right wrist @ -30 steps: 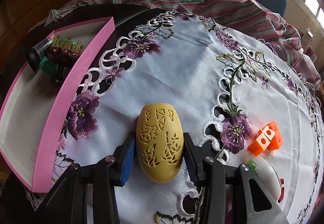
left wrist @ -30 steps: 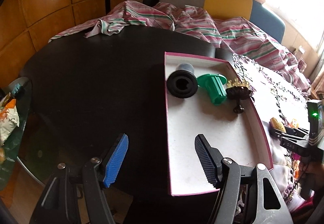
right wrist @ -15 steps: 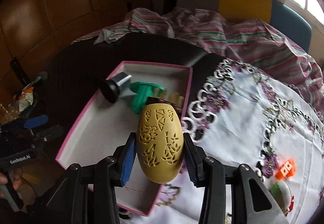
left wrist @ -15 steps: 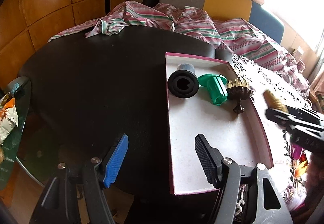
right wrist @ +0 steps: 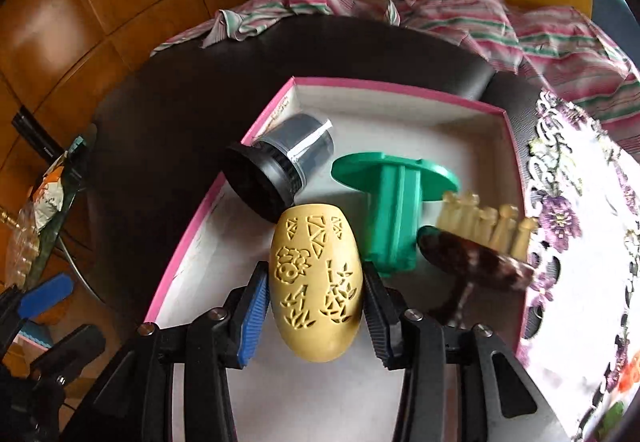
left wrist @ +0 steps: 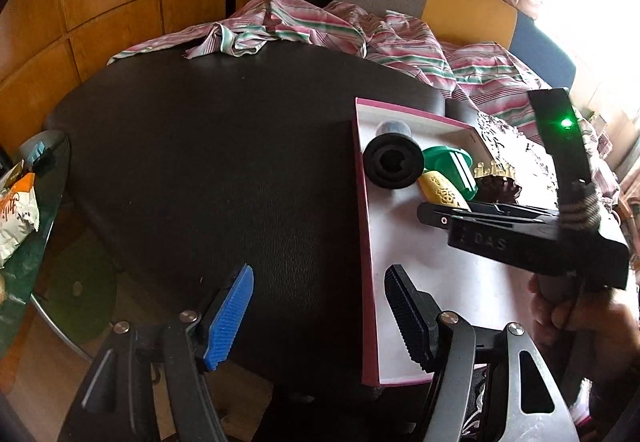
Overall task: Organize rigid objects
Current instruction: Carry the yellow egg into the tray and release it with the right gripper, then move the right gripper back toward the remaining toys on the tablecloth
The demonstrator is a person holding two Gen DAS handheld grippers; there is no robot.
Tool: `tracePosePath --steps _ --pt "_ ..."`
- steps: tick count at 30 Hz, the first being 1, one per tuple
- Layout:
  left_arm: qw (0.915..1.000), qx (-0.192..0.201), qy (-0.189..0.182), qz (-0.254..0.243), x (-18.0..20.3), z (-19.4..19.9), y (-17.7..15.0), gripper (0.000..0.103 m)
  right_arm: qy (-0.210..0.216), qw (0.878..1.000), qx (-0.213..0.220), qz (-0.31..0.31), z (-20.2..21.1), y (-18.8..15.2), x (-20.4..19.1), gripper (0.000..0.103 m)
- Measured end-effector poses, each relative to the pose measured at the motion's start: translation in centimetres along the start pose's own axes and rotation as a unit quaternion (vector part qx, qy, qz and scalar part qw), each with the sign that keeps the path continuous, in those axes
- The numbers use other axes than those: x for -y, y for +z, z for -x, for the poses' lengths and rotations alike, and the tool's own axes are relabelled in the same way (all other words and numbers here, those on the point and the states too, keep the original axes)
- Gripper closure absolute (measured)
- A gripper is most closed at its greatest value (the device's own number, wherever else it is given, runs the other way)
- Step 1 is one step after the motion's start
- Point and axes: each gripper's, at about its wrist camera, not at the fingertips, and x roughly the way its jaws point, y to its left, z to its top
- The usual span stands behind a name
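My right gripper [right wrist: 316, 306] is shut on a yellow carved egg-shaped object [right wrist: 316, 282] and holds it over the pink-rimmed white box [right wrist: 400, 86], beside a black cap [right wrist: 276, 170], a green spool [right wrist: 396, 202] and a brown brush with pale pegs [right wrist: 476, 254]. In the left wrist view the egg [left wrist: 442, 194] shows at the tip of the right gripper [left wrist: 432, 212], inside the box [left wrist: 362, 242]. My left gripper [left wrist: 320, 306] is open and empty, hovering over the box's near left rim and the black table [left wrist: 220, 170].
A striped cloth [left wrist: 360, 38] lies at the table's far edge by a sofa. An embroidered white tablecloth [right wrist: 580, 282] lies right of the box, with small orange and green items at its lower right. A snack bag [left wrist: 16, 210] sits on a glass side table at the left.
My right gripper carried the yellow egg from the tablecloth leftward over the box and lowered it among the objects. The left gripper stayed still.
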Motion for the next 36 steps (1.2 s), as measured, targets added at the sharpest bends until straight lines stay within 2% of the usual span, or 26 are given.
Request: tracePosePath --steps 8,18,23,29,36 --pt "1.0000 0.002 0.000 -0.008 0.3 0.0 -0.4 0.034 -0.006 1.000 0.011 0.000 0.8 -0.1 0.3 0.057" --pt "0.9995 0.020 0.010 -0.021 0.9 1.1 -0.3 0.034 -0.019 0.998 0.053 0.007 4.7 -1.9 0.4 0.056" --pt "0.9993 0.024 0.003 -0.028 1.1 1.4 -0.1 0.034 -0.024 0.997 0.073 0.007 7.1 -3.1 1.0 0.056" --pt "0.9992 0.022 -0.002 -0.034 1.5 1.7 -0.3 0.034 -0.041 0.995 0.088 -0.001 9.7 -4.6 2.7 0.056" --pt "0.9985 0.019 -0.006 -0.051 2.4 1.7 -0.6 0.034 -0.076 0.992 0.094 -0.031 12.8 -6.9 6.8 0.056"
